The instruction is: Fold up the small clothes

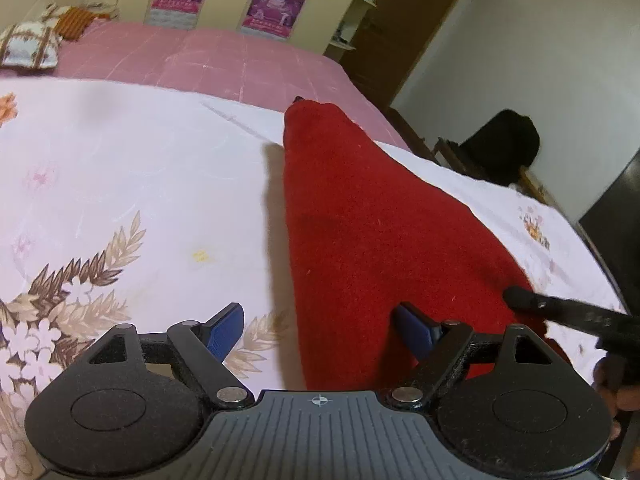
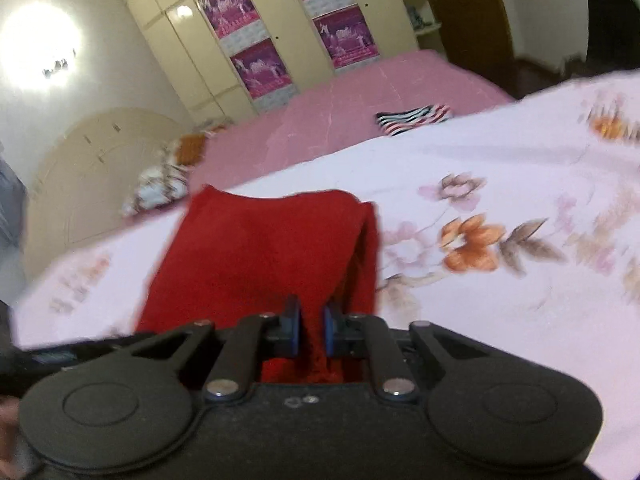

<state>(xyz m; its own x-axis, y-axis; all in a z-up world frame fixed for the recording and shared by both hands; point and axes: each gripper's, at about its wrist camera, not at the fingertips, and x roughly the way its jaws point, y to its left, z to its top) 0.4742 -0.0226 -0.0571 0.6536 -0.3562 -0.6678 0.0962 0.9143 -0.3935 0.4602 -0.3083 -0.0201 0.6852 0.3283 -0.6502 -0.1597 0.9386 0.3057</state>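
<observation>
A small red garment (image 1: 360,216) lies on the floral white sheet (image 1: 120,168), stretching away from me. My left gripper (image 1: 320,330) is open, its blue fingers (image 1: 224,330) spread, the right one resting on the garment's near edge. In the right wrist view my right gripper (image 2: 311,330) is shut on the red garment (image 2: 260,248), pinching its near edge, which is lifted and doubled over at the right. The right gripper's black arm (image 1: 568,312) shows at the garment's right edge in the left wrist view.
A pink bedspread (image 1: 200,60) lies beyond the sheet, with pillows (image 1: 28,44) at the far left. A striped folded cloth (image 2: 414,118) lies on the pink spread. Wardrobes with posters (image 2: 248,48) stand behind. A dark chair (image 1: 500,152) stands by the bed's right edge.
</observation>
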